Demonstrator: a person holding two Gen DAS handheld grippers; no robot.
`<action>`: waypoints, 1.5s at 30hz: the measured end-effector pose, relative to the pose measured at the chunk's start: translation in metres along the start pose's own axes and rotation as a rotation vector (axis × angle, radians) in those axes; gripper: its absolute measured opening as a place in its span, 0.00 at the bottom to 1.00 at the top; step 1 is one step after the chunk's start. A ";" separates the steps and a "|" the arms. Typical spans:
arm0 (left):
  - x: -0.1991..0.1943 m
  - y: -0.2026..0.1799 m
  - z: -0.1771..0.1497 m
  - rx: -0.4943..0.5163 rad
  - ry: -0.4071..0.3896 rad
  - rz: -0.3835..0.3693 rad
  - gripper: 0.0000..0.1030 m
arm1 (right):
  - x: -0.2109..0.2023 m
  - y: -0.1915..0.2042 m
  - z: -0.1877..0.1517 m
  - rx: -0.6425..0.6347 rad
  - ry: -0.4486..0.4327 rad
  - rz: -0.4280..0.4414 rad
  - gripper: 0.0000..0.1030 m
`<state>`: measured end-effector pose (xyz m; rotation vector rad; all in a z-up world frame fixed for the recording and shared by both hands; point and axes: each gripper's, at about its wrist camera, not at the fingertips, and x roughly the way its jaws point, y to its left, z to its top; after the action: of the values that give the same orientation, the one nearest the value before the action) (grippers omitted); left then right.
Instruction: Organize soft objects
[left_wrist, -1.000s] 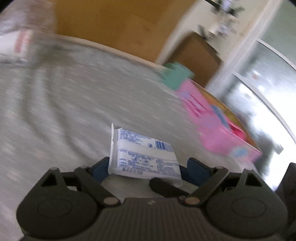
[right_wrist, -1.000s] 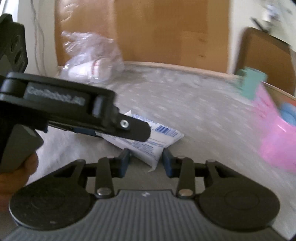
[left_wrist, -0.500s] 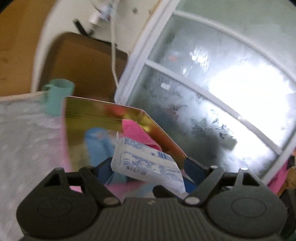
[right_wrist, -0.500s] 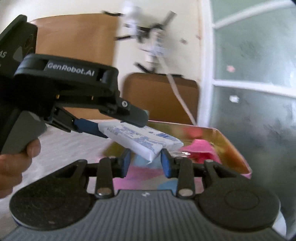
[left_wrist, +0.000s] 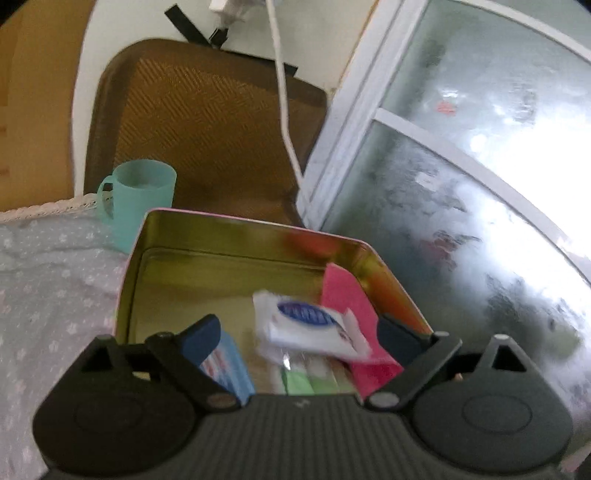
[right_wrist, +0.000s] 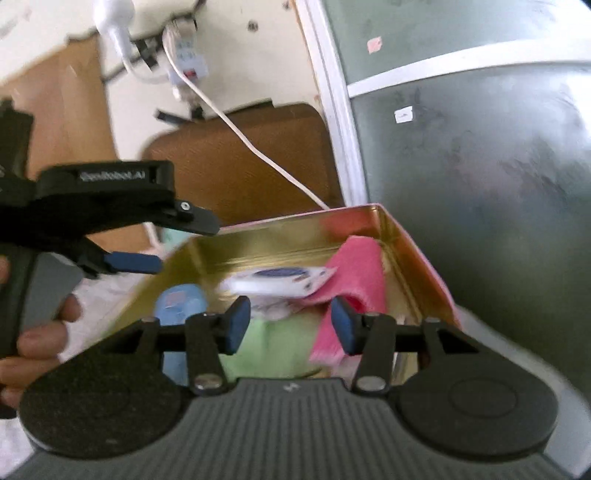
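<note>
frosted window panes fill the right side of both views, with a brown woven chair back (left_wrist: 207, 122) far behind a bed sheet dotted with small flowers (left_wrist: 48, 288). an open tin box (left_wrist: 258, 236) with a gold inside and pink outer rim sits at the sheet's right edge; a teal mug (left_wrist: 138, 199) stands just beside its far left corner. both grippers hang over the box. the left gripper (left_wrist: 295, 332) has its jaws opening and wide apart, pads off everything. the right gripper (right_wrist: 291, 323) jaws are also opening, nothing pressed between them. the white tissue pack (left_wrist: 306, 325) with a blue oval label is blurred, sitting on or just above the contents, leaning on a pink pack (right_wrist: 354, 273) at the right wall; whether it has fully landed cannot be told. a blue pack (right_wrist: 179, 301) lies at the left, green packs (right_wrist: 273, 343) near. a person's fingers (right_wrist: 40, 336) grip the left handle. step looks like the release of the tissue pack into the box. next move likely calls for pulling both grippers clear of the box, then going for another soft item on the sheet.
</note>
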<state>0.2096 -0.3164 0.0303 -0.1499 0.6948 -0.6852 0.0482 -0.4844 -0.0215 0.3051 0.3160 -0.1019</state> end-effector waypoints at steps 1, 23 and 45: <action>-0.009 -0.002 -0.007 0.004 -0.004 -0.010 0.92 | -0.009 0.005 -0.006 0.008 -0.014 0.012 0.50; -0.199 -0.025 -0.136 0.246 -0.091 0.282 1.00 | -0.154 0.061 -0.085 0.152 -0.039 0.061 0.56; -0.244 -0.017 -0.184 0.229 -0.129 0.421 1.00 | -0.190 0.077 -0.091 0.127 -0.069 0.090 0.84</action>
<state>-0.0532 -0.1592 0.0267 0.1591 0.4974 -0.3427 -0.1467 -0.3736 -0.0219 0.4400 0.2277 -0.0438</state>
